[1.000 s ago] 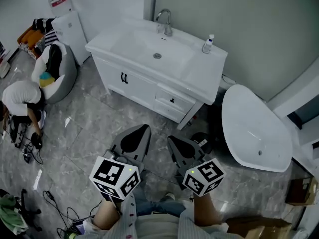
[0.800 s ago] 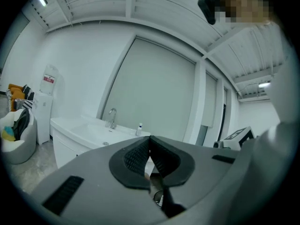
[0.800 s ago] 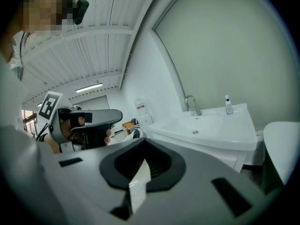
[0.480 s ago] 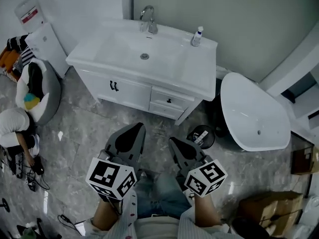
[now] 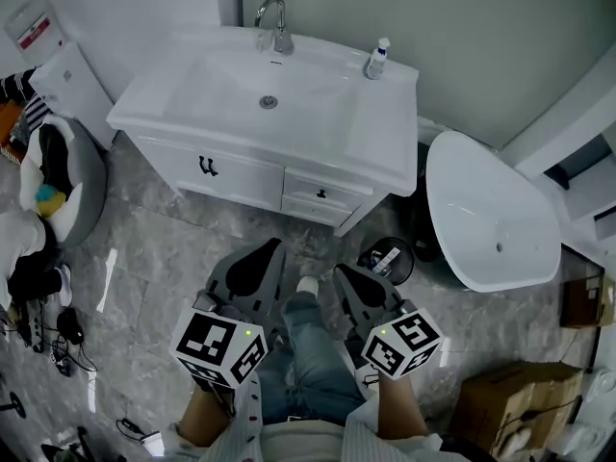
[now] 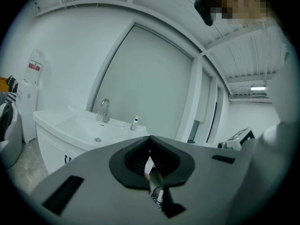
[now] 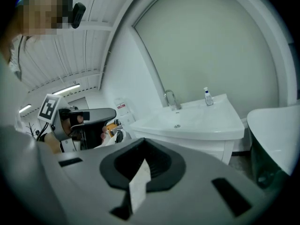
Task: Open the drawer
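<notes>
L claw (image 5: 272, 248) & R claw (image 5: 339, 271) shut, empty, side by side, short of drawer (image 5: 320, 192).

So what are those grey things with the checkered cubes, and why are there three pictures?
They are tools that someone carries, one in each hand. The left hand-held gripper and the right hand-held gripper both have their jaws closed and hold nothing. The cubes are part of them.

The top-down picture comes from a camera on the person's head. The other two come from small cameras riding on each hand-held gripper, looking along its jaws.

Ahead stands a white cabinet with a sink, a tap and a little bottle. Its drawer is shut, and nothing touches it yet.
</notes>
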The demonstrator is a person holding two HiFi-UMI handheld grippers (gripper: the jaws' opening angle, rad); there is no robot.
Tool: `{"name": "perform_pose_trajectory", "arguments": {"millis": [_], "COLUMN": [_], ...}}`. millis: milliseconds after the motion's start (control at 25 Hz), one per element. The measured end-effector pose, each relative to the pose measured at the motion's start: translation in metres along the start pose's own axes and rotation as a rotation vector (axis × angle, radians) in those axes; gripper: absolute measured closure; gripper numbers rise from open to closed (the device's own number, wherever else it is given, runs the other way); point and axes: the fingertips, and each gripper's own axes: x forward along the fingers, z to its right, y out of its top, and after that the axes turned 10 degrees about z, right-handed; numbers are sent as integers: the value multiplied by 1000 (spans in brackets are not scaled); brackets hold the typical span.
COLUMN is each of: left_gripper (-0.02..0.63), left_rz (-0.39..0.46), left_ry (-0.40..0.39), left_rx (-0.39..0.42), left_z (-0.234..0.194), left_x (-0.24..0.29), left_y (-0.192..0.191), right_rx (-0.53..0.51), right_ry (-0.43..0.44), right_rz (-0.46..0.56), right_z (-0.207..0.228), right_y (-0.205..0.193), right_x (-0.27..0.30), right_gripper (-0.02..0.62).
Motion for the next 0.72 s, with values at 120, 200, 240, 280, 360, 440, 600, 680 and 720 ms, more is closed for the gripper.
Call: {"name": "perform_pose_trajectory", "arguments": {"millis": [120, 200, 240, 280, 360, 440, 600, 680, 720], "left_gripper": [589, 589, 589, 589, 589, 589, 589, 589, 589], "left_rz": [-3, -4, -6, -9, -14, -17, -11, -7, -5], "left_ry": [-7, -10, -14, -19, -29, -38, -41, -35, -32], "left_rx": [0, 0, 1, 1, 2, 6, -3, -5, -6], "left_z": [-9, -16, -19, -22, -26, -28, -33, -36, -38], "left_x": [22, 42, 52, 63, 86, 106, 140, 152, 158], "left_y": [2, 4, 4, 5, 7, 9, 14, 15, 15], "right_rx": [-7, -10, -13, -15, -22, -31, -50, -58, -60], "right_ry": [9, 14, 15, 16, 17, 17, 25, 32, 35], "right_rz": [-1, -3, -4, -5, -8, -14, -28, -37, -39], "right_z": [13, 23, 28, 35, 48, 61, 80, 88, 92], "right_y": [8, 14, 18, 22, 31, 41, 56, 61, 64], "right_x": [22, 37, 44, 51, 64, 77, 96, 104, 108], "right_gripper": [588, 588, 588, 588, 588, 588, 588, 588, 588]}}
